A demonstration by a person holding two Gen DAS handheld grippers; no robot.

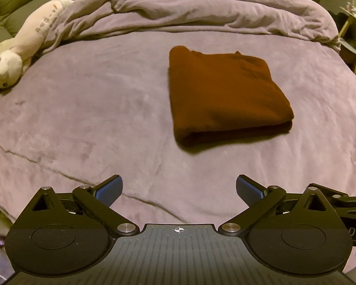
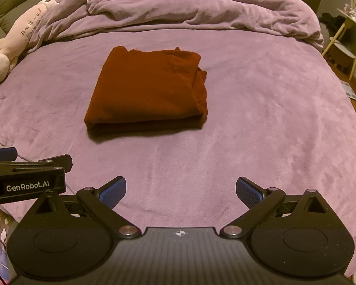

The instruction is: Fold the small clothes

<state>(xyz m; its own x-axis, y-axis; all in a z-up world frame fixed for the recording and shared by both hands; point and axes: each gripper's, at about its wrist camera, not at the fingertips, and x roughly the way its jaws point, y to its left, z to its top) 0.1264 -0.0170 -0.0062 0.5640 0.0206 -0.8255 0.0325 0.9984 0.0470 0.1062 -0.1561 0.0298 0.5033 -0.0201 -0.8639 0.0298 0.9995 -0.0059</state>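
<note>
On the purple bedspread [image 2: 261, 123] ahead of you lies the folded rust-brown garment [image 2: 147, 87], soft and limp, so with your left gripper [image 1: 179, 191] and right gripper [image 2: 180, 191] both spread wide and empty, pinch its thick near fold.

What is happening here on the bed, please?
A person holds two grippers above a bed covered with a purple blanket. A dark red garment lies on it, already folded into a compact rectangle. The left gripper and the right gripper are both open, hold nothing and are short of the garment. A plush toy lies at the left edge.
</note>
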